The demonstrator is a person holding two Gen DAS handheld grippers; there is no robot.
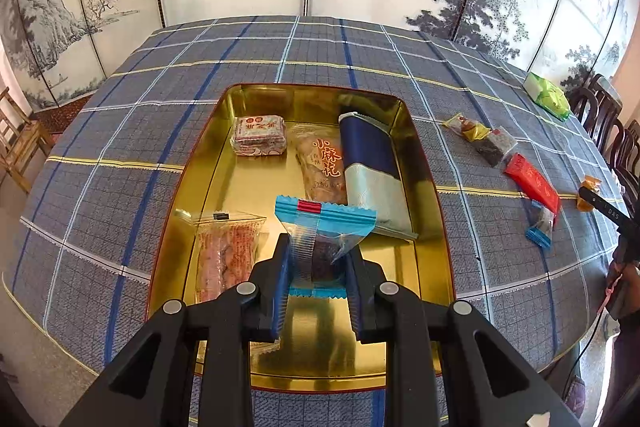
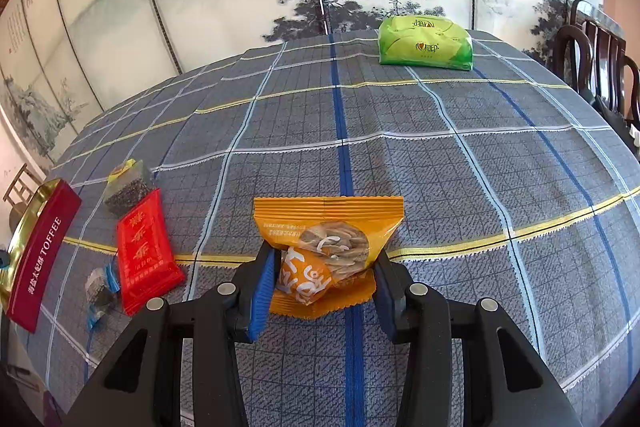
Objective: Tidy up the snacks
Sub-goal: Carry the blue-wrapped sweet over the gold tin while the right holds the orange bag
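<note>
Blue packet (image 1: 325, 247): pinched between the pads of the left gripper (image 1: 318, 281), held above the tin's near half; its dark filling is hard to make out through the clear wrap.
Tin (image 1: 188, 183): gold inside, on the plaid table (image 1: 120, 131); its near edge is hidden by the gripper body.
In the tin: a square packet (image 1: 260, 135) at the far left, a printed bag (image 1: 323, 167) and a navy pouch (image 1: 372, 167) along the right wall, a clear packet (image 1: 226, 251) at the near left, its near end cut off by the gripper.
Orange packet (image 2: 332, 251): clamped between the jaws of the right gripper (image 2: 326, 285), low over the table; whether it touches the cloth cannot be told.
Loose snacks: a red packet (image 2: 146, 255), a dark packet (image 2: 128, 189) beyond it and a small blue-ended one (image 2: 100, 293) lie just right of the tin.
Tin wall, right view: red, lettered TOFFEE, cut off at the picture's left edge.
Green pack (image 2: 426, 43): at the table's far edge.
Chairs (image 2: 592, 55): past the right edge, partly cut off.
</note>
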